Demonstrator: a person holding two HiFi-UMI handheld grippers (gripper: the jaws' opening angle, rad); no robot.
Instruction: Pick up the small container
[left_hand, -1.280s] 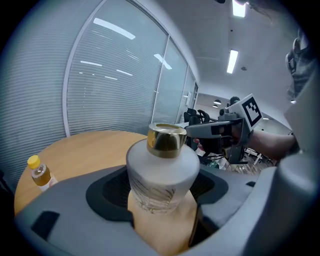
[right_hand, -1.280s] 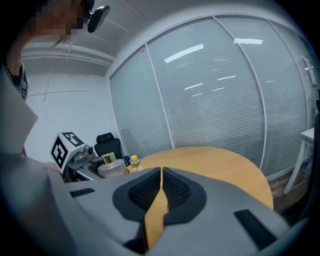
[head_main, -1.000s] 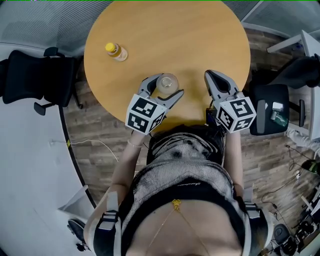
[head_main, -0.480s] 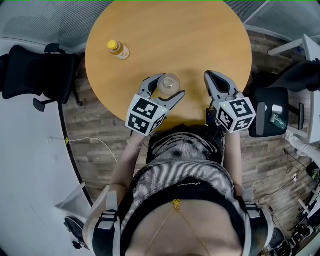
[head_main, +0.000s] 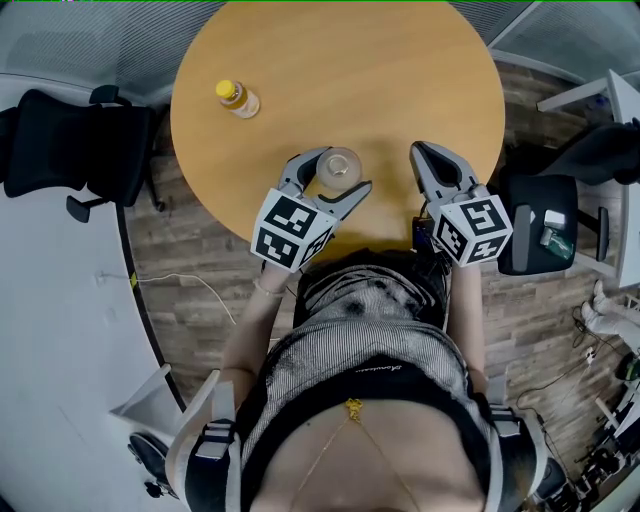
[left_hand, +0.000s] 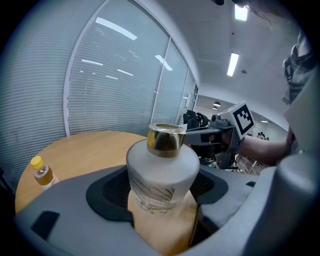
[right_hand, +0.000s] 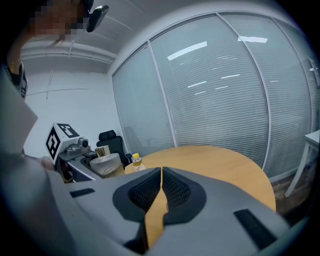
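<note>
Container (head_main: 337, 168): frosted white body with a gold cap, upright, at the near part of the table in front of the person, held between the left gripper's jaws; not clear whether the base rests on the wood or sits just off it
Table (head_main: 400, 80): round, tan wood top, standing on a plank floor (head_main: 180, 260); container toward the near edge, bottle toward the far left
Chair (head_main: 60, 150): black office chair, just beside the table's left edge
Left gripper (head_main: 343, 168): jaws clenched on the container, one dark pad (left_hand: 112, 192) against each side of the body; gold cap rising clear above the pads; marker cube at the end nearest the person
Right gripper (head_main: 420, 150): jaws pressed together with nothing between them, only a thin strip of table showing along the seam in the right gripper view; over the near right part of the table, near the container but apart from it, roughly level with the left gripper
Bottle (head_main: 236, 99): small, clear, with a yellow cap, upright on the far left part of the table, well apart from the container and from both grippers; seen at lower left in the left gripper view and just past the left gripper in the right gripper view
</note>
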